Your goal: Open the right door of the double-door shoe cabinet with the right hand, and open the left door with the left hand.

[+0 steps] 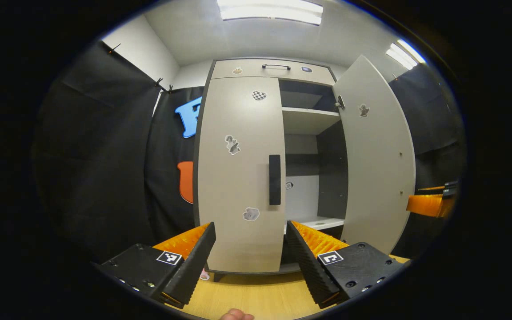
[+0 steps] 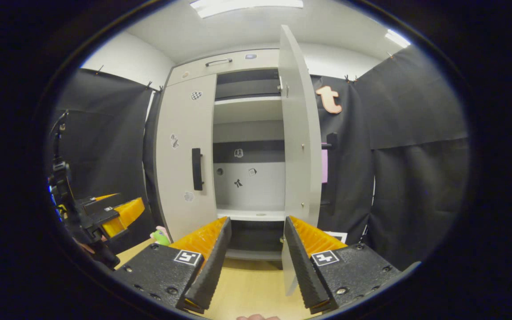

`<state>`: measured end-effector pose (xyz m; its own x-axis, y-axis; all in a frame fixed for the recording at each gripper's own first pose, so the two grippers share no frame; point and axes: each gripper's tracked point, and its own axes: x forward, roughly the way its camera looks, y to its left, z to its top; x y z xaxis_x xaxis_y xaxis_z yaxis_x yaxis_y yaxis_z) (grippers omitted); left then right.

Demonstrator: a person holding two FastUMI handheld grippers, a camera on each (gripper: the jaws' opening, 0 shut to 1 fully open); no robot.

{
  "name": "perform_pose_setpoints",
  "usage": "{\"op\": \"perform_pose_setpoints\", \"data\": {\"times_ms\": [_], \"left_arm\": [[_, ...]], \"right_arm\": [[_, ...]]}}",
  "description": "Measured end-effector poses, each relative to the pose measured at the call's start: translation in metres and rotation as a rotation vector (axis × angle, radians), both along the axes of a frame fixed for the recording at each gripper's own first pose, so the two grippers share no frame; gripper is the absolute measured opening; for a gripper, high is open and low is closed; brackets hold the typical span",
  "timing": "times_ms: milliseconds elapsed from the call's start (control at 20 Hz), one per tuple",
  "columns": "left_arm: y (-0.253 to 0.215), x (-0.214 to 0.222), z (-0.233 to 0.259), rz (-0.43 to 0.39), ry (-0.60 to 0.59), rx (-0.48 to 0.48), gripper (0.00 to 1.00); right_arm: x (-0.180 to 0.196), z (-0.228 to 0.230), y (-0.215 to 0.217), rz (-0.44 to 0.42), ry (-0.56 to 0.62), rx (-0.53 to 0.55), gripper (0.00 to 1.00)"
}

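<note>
Left gripper view: the shoe cabinet (image 1: 247,71) stands on the wooden surface (image 1: 256,298), its left door (image 1: 238,178) closed with the left handle (image 1: 274,179) near the inner edge, its right door (image 1: 378,155) swung wide. The left gripper (image 1: 251,249) faces the closed door, fingers parted and holding nothing; the other gripper appears at the right margin (image 1: 429,202).

Right gripper view: the right door (image 2: 298,133) is seen nearly edge-on, with its handle (image 2: 331,169) on the far side. The right gripper (image 2: 256,253) has its fingers spread and empty, with the door's lower edge just beside one finger.

Open compartment: a pale shelf (image 2: 249,214) and stickers (image 2: 238,153) on the back panel; no shoes are discernible. A green toy (image 2: 160,235) lies beside the cabinet's base.
</note>
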<state>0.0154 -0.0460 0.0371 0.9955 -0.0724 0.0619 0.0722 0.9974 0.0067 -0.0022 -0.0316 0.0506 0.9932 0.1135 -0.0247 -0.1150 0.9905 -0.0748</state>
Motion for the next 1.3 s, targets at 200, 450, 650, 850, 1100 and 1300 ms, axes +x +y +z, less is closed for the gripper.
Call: {"op": "perform_pose_setpoints", "data": {"times_ms": [200,450,650,850,1100,1300], "left_arm": [[-0.012,0.049,0.034,-0.024,-0.045,-0.051,0.95],[-0.024,0.131,0.037,-0.016,0.022,-0.041,0.95],[-0.031,0.169,0.021,0.010,0.060,-0.012,0.95],[-0.038,0.191,0.017,0.016,0.064,0.017,0.95],[-0.034,0.205,0.014,0.034,0.086,0.005,0.95],[-0.030,0.214,0.009,0.040,0.105,-0.011,0.95]], "right_arm": [[-0.002,-0.002,-0.007,-0.006,0.005,0.008,0.76],[-0.008,0.000,-0.022,-0.031,-0.005,0.023,0.76],[-0.010,0.006,-0.033,-0.062,-0.027,0.038,0.76],[-0.007,0.008,-0.041,-0.083,-0.029,0.064,0.76],[-0.003,0.002,-0.050,-0.107,-0.016,0.071,0.76],[0.001,0.002,-0.049,-0.109,-0.015,0.078,0.76]]}}
